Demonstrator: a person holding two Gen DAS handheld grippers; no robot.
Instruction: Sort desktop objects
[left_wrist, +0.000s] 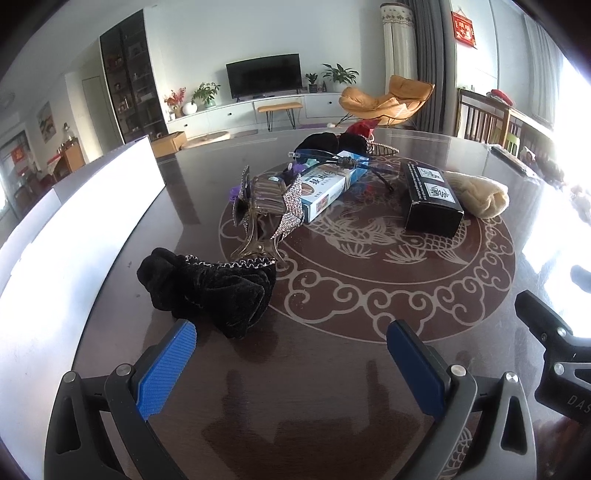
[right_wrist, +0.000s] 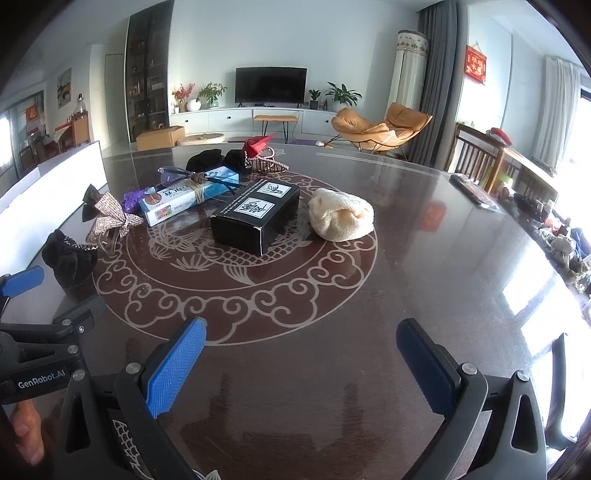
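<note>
A dark table (left_wrist: 332, 369) with a fish pattern holds scattered objects. A black velvet scrunchie (left_wrist: 207, 288) lies just ahead of my open left gripper (left_wrist: 291, 343), near its left finger. Behind it are a rhinestone bow hair clip (left_wrist: 266, 214), a blue-and-white box (left_wrist: 328, 188) with glasses (left_wrist: 332, 158) on it, a black box (left_wrist: 430, 197) and a cream cloth pouch (left_wrist: 480, 194). My right gripper (right_wrist: 301, 347) is open and empty over bare table, well short of the black box (right_wrist: 255, 214) and the pouch (right_wrist: 340, 214).
A white bin wall (left_wrist: 74, 229) runs along the table's left side. More black scrunchies (right_wrist: 218, 158), a red item (right_wrist: 258, 144) and a headband (right_wrist: 269, 164) lie at the far side. A dark remote (right_wrist: 474, 194) lies near the right edge.
</note>
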